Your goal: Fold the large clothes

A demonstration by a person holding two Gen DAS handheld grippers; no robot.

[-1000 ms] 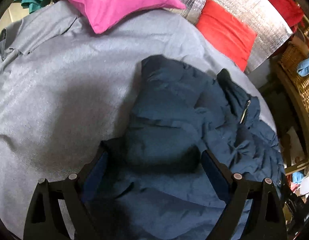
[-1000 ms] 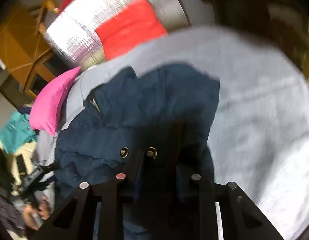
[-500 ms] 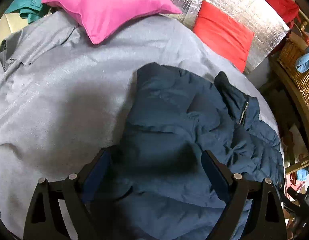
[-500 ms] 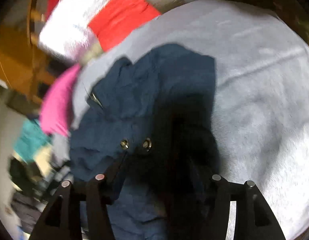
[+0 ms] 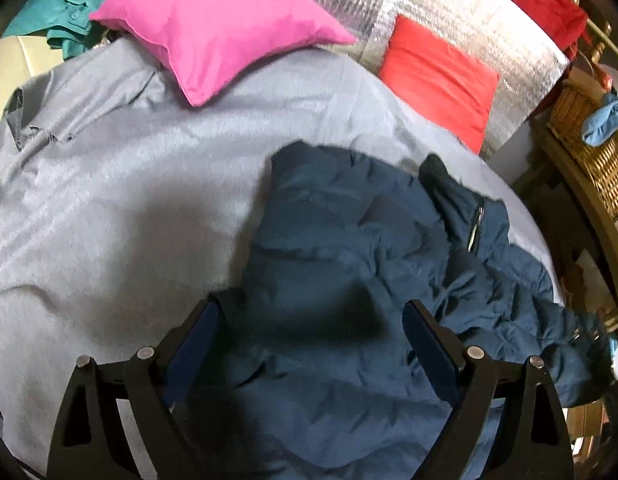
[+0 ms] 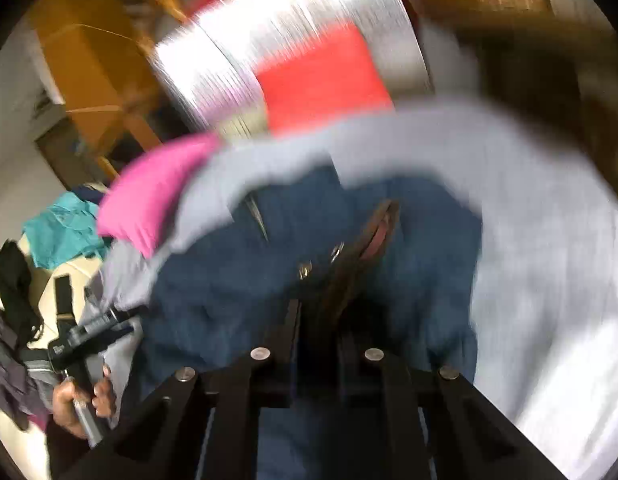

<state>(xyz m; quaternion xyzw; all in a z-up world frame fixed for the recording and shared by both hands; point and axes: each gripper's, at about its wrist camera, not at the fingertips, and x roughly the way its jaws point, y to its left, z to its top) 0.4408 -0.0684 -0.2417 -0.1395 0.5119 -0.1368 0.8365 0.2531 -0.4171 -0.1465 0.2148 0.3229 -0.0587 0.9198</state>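
Observation:
A dark blue padded jacket [image 5: 349, 264] lies crumpled on a grey bed cover [image 5: 129, 184]; a zipper shows on its right part. My left gripper [image 5: 311, 320] is open, its fingers hovering above the jacket's near part, holding nothing. In the blurred right wrist view, the jacket [image 6: 237, 280] shows snap buttons. My right gripper [image 6: 319, 320] is shut on a fold of the jacket near the snaps and lifts it, showing a brownish lining.
A pink pillow [image 5: 213, 28] and a red pillow [image 5: 437, 80] lie at the bed's far side against a silver foil panel [image 5: 429, 4]. A wicker basket [image 5: 589, 148] stands at right. A teal garment [image 5: 57, 12] lies far left. The person's hand holding the other gripper [image 6: 81, 396] shows.
My right gripper opened half a second ago and has now shut on the jacket's edge and swung it up. My left gripper has drawn back slightly, still open.

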